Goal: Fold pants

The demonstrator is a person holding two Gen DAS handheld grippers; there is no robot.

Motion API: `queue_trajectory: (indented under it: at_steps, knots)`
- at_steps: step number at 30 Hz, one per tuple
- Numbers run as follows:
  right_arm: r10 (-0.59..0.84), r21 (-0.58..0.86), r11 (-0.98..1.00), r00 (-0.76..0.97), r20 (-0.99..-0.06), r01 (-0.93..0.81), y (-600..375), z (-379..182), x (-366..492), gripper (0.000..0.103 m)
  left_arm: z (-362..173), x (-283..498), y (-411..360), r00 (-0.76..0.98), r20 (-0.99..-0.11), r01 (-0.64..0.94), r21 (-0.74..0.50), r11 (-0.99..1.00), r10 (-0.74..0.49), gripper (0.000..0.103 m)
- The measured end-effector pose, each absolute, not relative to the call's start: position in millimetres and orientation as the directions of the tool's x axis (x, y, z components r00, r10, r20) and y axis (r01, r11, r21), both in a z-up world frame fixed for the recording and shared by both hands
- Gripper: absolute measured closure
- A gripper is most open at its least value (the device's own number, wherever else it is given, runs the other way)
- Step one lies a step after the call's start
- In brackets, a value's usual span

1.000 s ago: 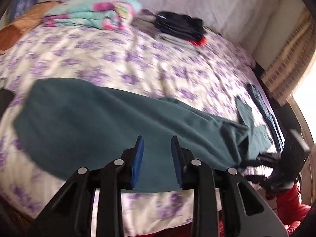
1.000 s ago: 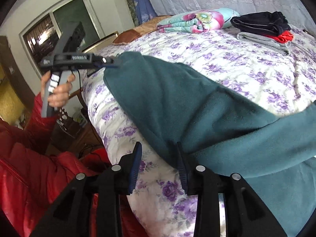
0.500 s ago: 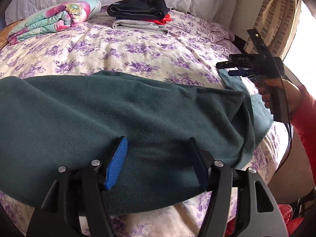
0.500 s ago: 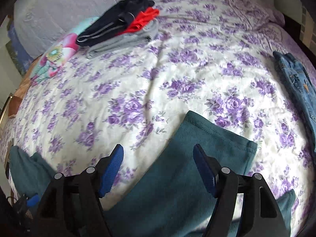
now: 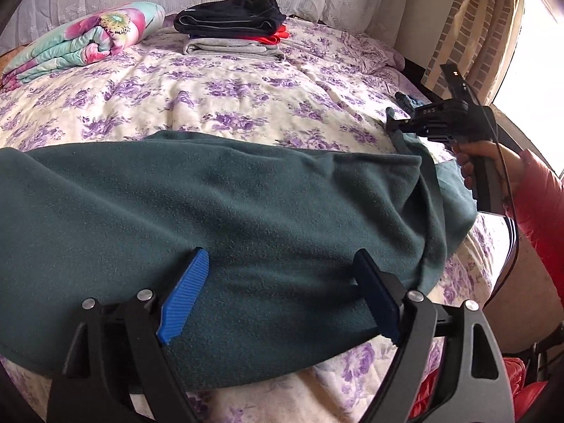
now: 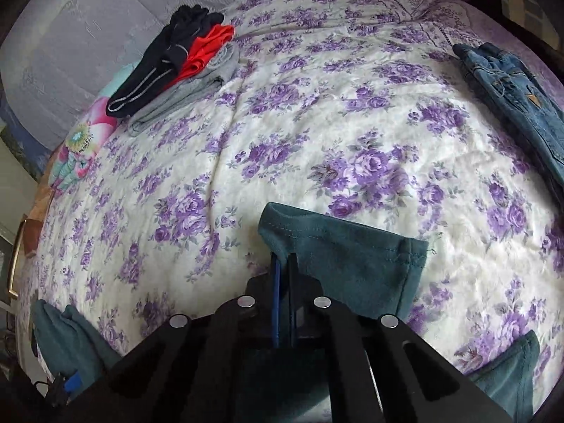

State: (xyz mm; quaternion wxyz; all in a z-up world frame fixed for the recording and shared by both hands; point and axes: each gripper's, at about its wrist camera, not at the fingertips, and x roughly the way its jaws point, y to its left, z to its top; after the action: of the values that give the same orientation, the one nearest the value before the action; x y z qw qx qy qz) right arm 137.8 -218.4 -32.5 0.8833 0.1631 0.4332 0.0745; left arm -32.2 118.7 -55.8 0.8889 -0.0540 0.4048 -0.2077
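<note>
- The teal pants [image 5: 246, 211] lie stretched across the near edge of the bed [image 5: 246, 88], over its purple-flowered cover.
- The left gripper [image 5: 278, 289] hangs above the middle of the cloth, jaws wide and opening, pads touching nothing.
- The right gripper [image 6: 283, 268] is clamped on the hemmed end of a pant leg.
- A stack of folded clothes [image 5: 232, 31] and a rolled floral blanket [image 5: 84, 42] sit at the far side.
- Jeans [image 6: 507, 95] lie off to the right.
</note>
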Motion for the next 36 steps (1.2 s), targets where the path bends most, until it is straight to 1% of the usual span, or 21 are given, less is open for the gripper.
queue_trajectory:
  at_steps: [3,5,7,8,10,12,14,15,16,17,18,19,24,26,28,29,30,32,34,35,36]
  knots:
    - [0.336,0.465,0.885,0.716,-0.612,-0.017,-241.2,-4.5,92.0,0.099,-55.2,-31.3,118.6,0.581,-0.701,0.327,-0.265,0.907,-0.414,0.022]
    - [0.337,0.513,0.858,0.775,-0.535,-0.019,-262.5,11.2,50.7,0.099,-55.3,-31.1,119.0,0.58,-0.7,0.326,-0.268,0.906,-0.416,0.022]
    - [0.317,0.549,0.836,0.816,-0.484,0.001,-287.4,18.5,7.8,0.099,-55.6,-31.4,119.6,0.578,-0.7,0.327,-0.274,0.905,-0.42,0.022]
    - [0.304,0.558,0.829,0.826,-0.476,0.017,-300.4,18.2,-10.0,0.099,-55.4,-31.1,119.9,0.576,-0.7,0.327,-0.276,0.904,-0.423,0.022]
    - [0.268,0.564,0.822,0.822,-0.503,0.077,-324.2,5.9,-37.1,0.099,-55.2,-30.2,120.8,0.571,-0.699,0.33,-0.285,0.9,-0.43,0.021]
    - [0.242,0.581,0.798,0.797,-0.554,0.162,-346.1,-19.5,-49.9,0.099,-54.8,-28.9,121.4,0.565,-0.699,0.329,-0.297,0.896,-0.439,0.019]
    - [0.255,0.637,0.741,0.788,-0.56,0.213,-362.6,-44.0,-58.2,0.099,-54.3,-27.4,121.5,0.559,-0.702,0.325,-0.306,0.895,-0.442,0.018]
    - [0.281,0.675,0.706,0.789,-0.547,0.216,-366.9,-52.8,-60.4,0.094,-53.8,-26.8,121.5,0.556,-0.703,0.321,-0.31,0.895,-0.443,0.018]
    - [0.3,0.707,0.673,0.793,-0.53,0.219,-370.6,-58.4,-62.3,0.092,-53.5,-26.3,121.6,0.554,-0.705,0.317,-0.314,0.895,-0.443,0.018]
    - [0.306,0.722,0.655,0.795,-0.524,0.223,-372.0,-61.4,-64.7,0.079,-53.3,-25.7,122.0,0.551,-0.707,0.312,-0.319,0.895,-0.444,0.018]
    - [0.305,0.725,0.65,0.796,-0.524,0.228,-371.8,-62.3,-65.9,0.053,-53.1,-25.7,122.3,0.549,-0.708,0.308,-0.322,0.895,-0.443,0.018]
    - [0.303,0.723,0.652,0.796,-0.525,0.229,-371.5,-61.9,-67.2,0.048,-52.8,-25.1,122.2,0.548,-0.71,0.303,-0.324,0.896,-0.442,0.018]
    - [0.32,0.724,0.653,0.785,-0.53,0.223,-368.8,-63.8,-66.3,0.045,-53.1,-25.0,119.2,0.556,-0.716,0.292,-0.307,0.906,-0.422,0.018]
    - [0.318,0.709,0.666,0.771,-0.551,0.232,-367.7,-71.6,-55.1,0.045,-53.5,-25.6,116.4,0.561,-0.718,0.293,-0.294,0.91,-0.412,0.016]
    - [0.297,0.669,0.712,0.772,-0.563,0.214,-362.3,-71.9,-40.3,0.05,-53.8,-26.4,113.4,0.567,-0.724,0.29,-0.27,0.918,-0.392,0.015]
    - [0.296,0.662,0.722,0.776,-0.557,0.2,-361.2,-70.9,-34.0,0.063,-53.7,-26.8,112.2,0.57,-0.727,0.288,-0.26,0.922,-0.383,0.015]
    - [0.307,0.673,0.717,0.784,-0.539,0.182,-359.6,-69.8,-27.7,0.093,-53.5,-27.0,111.3,0.573,-0.728,0.285,-0.255,0.924,-0.377,0.015]
    - [0.314,0.685,0.719,0.825,-0.47,0.116,-357.8,-53.5,-27.1,0.095,-52.7,-25.8,111.9,0.579,-0.726,0.268,-0.262,0.927,-0.372,0.015]
    - [0.27,0.601,0.798,0.866,-0.421,0.043,-351.4,-23.0,-37.9,0.095,-50.9,-25.0,113.6,0.586,-0.719,0.249,-0.28,0.927,-0.375,0.015]
    - [0.264,0.583,0.811,0.869,-0.419,0.034,-354.5,-16.2,-41.2,0.095,-50.7,-25.4,113.6,0.589,-0.717,0.243,-0.283,0.928,-0.373,0.015]
    - [0.262,0.582,0.812,0.858,-0.443,0.053,-360.8,-18.2,-43.4,0.094,-51.0,-24.8,112.5,0.592,-0.716,0.241,-0.28,0.929,-0.369,0.015]
